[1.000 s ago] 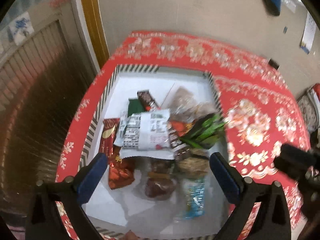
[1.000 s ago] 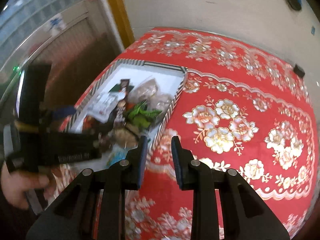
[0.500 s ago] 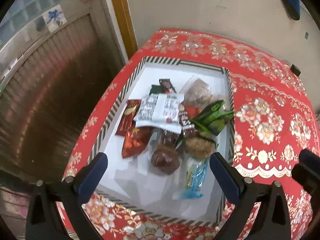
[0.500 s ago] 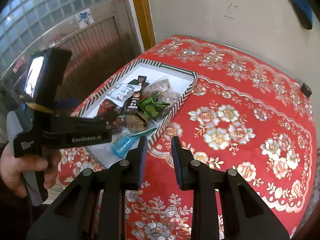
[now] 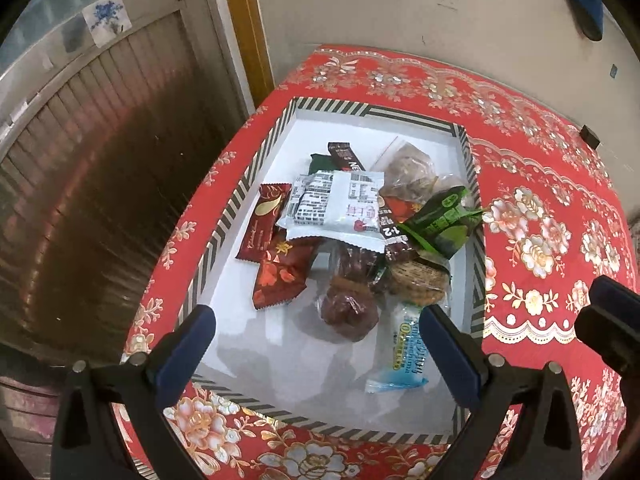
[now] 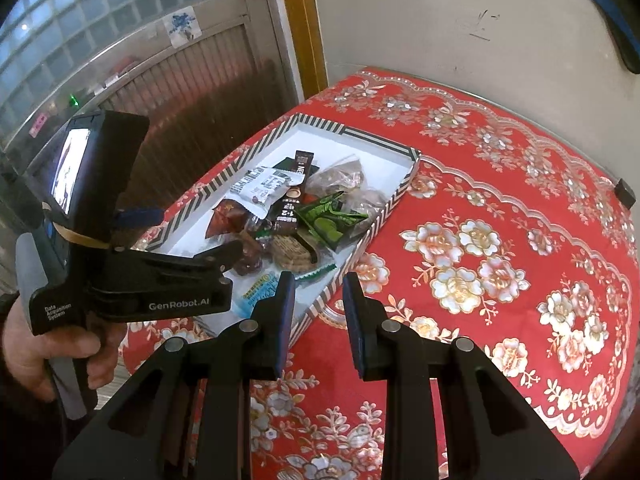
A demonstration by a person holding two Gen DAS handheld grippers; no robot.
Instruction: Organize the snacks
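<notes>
The bench [image 6: 500,208] wears a red flowery cloth. On its left side sits a striped box [image 5: 256,168], and all the snacks lie inside it in a loose heap — none on the cloth. The white pack [image 5: 336,204] is on top, the green pack [image 5: 440,220] leans by the right wall, and the blue pack [image 5: 404,356] lies nearest. The left tool [image 5: 316,344] hangs over the box, spread wide, holding nothing. The right tool [image 6: 318,312] is narrow — and empty. Any pick should take a top pack.

Red snack packet [image 5: 280,280] half buried under white packet [image 5: 334,206].
</notes>
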